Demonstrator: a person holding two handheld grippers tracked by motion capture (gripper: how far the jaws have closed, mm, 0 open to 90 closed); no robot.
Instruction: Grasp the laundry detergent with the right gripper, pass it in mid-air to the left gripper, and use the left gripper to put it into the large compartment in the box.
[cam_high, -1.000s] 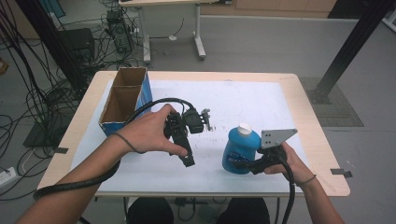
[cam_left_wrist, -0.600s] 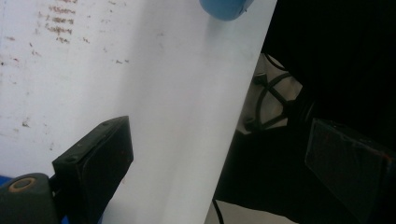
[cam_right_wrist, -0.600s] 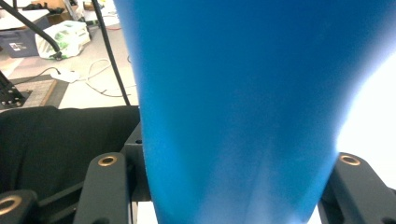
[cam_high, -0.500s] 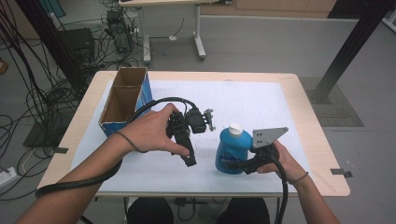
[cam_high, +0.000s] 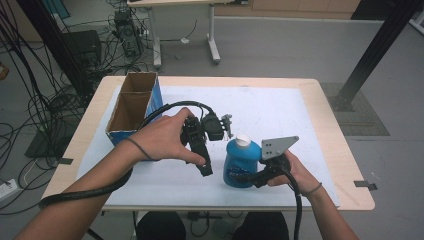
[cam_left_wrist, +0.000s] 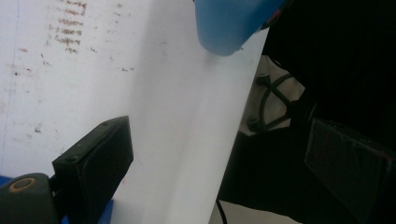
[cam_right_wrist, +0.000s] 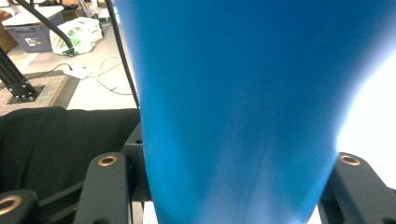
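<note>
While clamped low on its body between the right tongs (cam_high: 248, 176), blue bottle (cam_high: 241, 162) with white cap (cam_high: 243, 141) standing upright near the front edge of the counter (cam_high: 320, 125), on the white sheet (cam_high: 280, 110). Left tongs (cam_high: 205, 167) held just beside the bottle to its left, jaws spread wide and empty, pointing down past the counter's front edge. Open cardboard box (cam_high: 131, 107) well apart at the far left, two compartments, both seemingly bare.

Probably rigid plastic, smooth and likely slippery; judged fairly heavy if full, though fill level not readable through the opaque wall. Broad shoulders tapering to a narrow neck, so best gripped across the flat sides of the lower body, as now, or at the neck under the cap; a high grip on the shoulder slope liable to slide.

Label partly covered by the right tongs, print too small to read. Bottle base (cam_left_wrist: 229, 28) cut off at the top of the left gripper view. Blue wall (cam_right_wrist: 243, 112) blurred from closeness in the right gripper view, contact points of the jaws hidden behind its bulge.
</note>
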